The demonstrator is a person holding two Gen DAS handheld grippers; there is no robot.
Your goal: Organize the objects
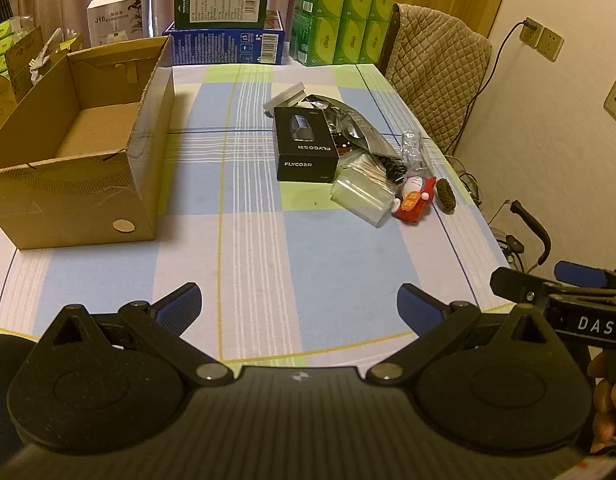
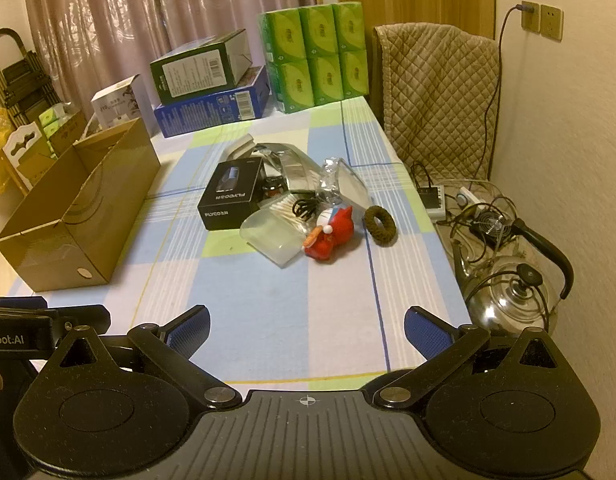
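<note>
An open cardboard box [image 1: 79,152] [image 2: 79,208] stands on the left of the checked tablecloth. A pile lies at centre right: a black FLYCO box [image 1: 305,146] [image 2: 231,196], a clear tub of cotton swabs [image 1: 362,188] [image 2: 273,236], a red and white toy [image 1: 414,198] [image 2: 330,236], a brown hair tie [image 1: 446,196] [image 2: 380,220], silver foil bags [image 1: 348,120] [image 2: 287,164] and a black cable [image 2: 303,206]. My left gripper [image 1: 299,304] hangs open over the near table edge, holding nothing. My right gripper [image 2: 308,326] is open too, well short of the pile.
Stacked boxes [image 1: 223,20] and green tissue packs [image 1: 344,20] line the far edge. A quilt-covered chair [image 2: 440,92] stands at the right. A steel kettle [image 2: 512,296], a small fan and tangled cables sit beside the table's right edge.
</note>
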